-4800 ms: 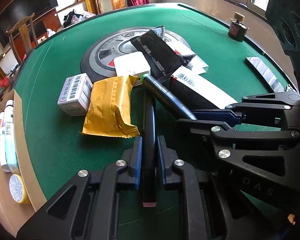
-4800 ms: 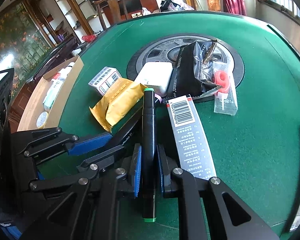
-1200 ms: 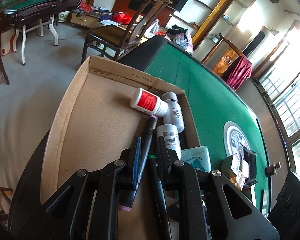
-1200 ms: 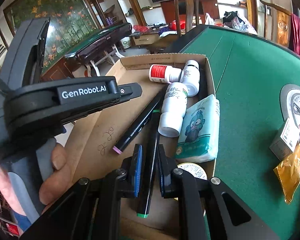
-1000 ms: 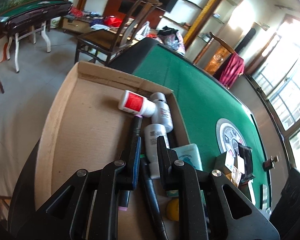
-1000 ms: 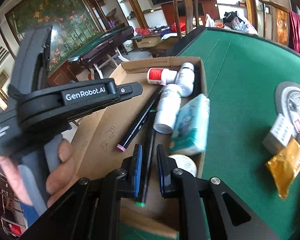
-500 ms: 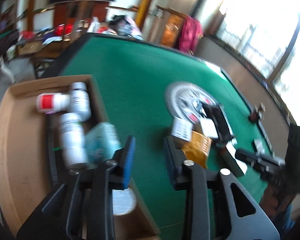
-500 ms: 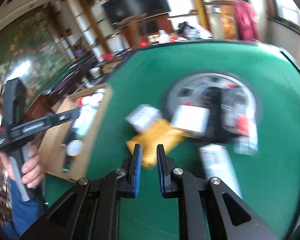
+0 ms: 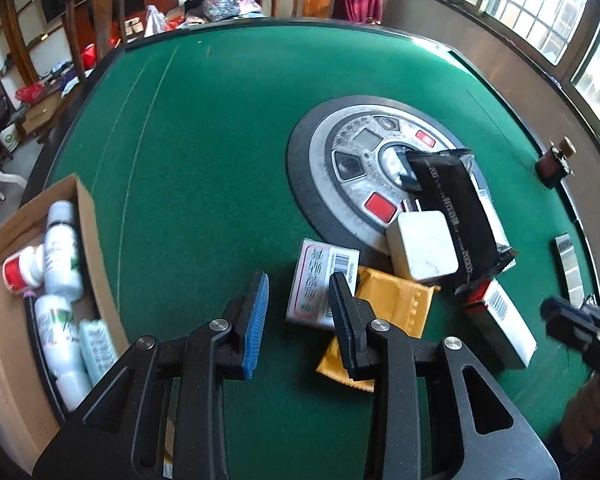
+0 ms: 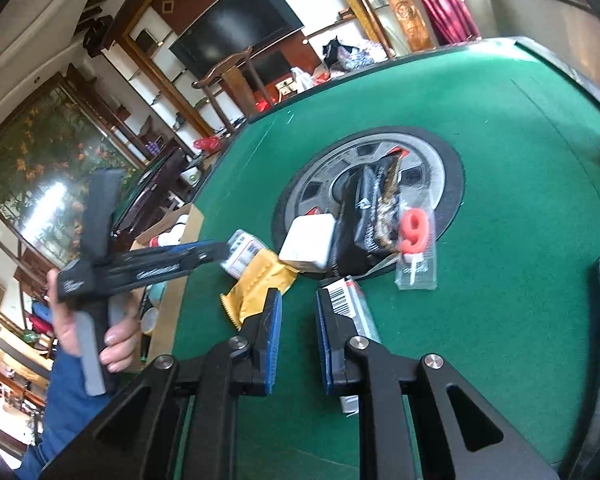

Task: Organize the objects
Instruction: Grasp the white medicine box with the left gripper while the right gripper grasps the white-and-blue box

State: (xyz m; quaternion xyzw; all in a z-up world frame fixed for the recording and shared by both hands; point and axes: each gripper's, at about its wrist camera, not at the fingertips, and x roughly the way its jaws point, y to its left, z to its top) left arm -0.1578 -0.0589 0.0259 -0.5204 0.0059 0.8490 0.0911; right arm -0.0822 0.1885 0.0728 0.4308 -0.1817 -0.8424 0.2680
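My left gripper point(image 9: 300, 280) is open and empty above the green table, just in front of a small barcoded box point(image 9: 320, 280) and a yellow padded pouch point(image 9: 384, 316). My right gripper point(image 10: 296, 298) is open and empty, over a long white barcoded box point(image 10: 350, 308) and beside the pouch point(image 10: 260, 280). A white charger block point(image 9: 422, 246), a black foil packet point(image 9: 456, 208) and a clear pack with a red "9" candle point(image 10: 414, 240) lie by the round centre plate point(image 9: 340, 140). The cardboard box point(image 9: 4, 320) at the left edge holds white bottles point(image 9: 60, 256) and a tissue pack.
A small dark bottle point(image 9: 554, 164) stands near the far right rim. A shiny flat strip point(image 9: 570, 264) lies at the right edge. The left gripper's body point(image 10: 140, 268) and the hand holding it show in the right wrist view. Chairs and shelves stand beyond the table.
Both markers now lie in the cardboard box, released. Both grippers have swung from the box back over the pile on the table, and both jaws have opened wider.
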